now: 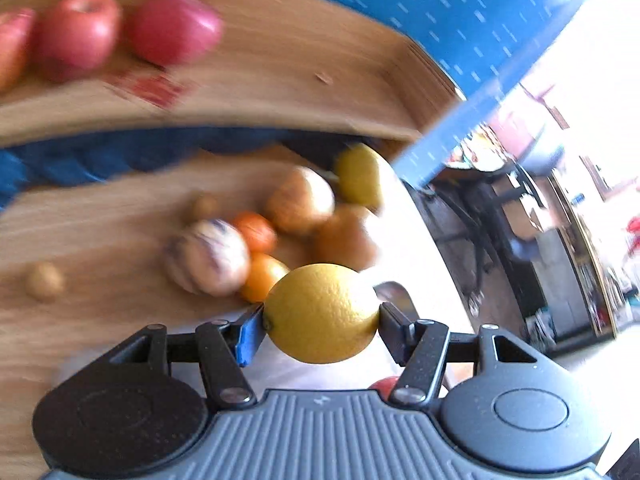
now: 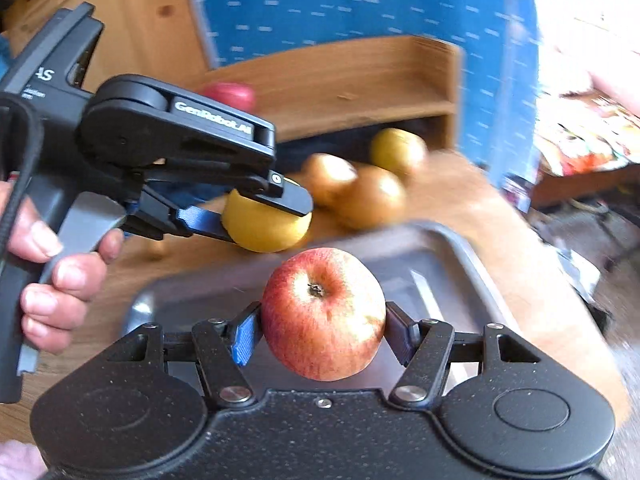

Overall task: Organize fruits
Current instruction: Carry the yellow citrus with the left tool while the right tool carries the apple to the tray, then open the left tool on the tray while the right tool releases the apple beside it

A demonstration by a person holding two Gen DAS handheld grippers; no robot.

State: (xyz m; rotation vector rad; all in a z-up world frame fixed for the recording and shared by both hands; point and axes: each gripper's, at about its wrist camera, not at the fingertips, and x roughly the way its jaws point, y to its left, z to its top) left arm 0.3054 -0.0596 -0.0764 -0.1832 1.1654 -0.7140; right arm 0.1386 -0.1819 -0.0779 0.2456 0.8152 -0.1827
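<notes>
Gripping a lemon (image 1: 322,312), left gripper (image 1: 322,322) hovers; right gripper (image 2: 323,330) clamps an apple (image 2: 323,312) above the tray (image 2: 472,256).

Besides the fruit you have a wooden bench (image 1: 100,216), a blue wall with pale dashes (image 2: 360,4) behind it, a grey metal tray (image 2: 448,248) on the bench, and a blurred, cluttered room with dark furniture (image 1: 520,216) off to your right.
</notes>
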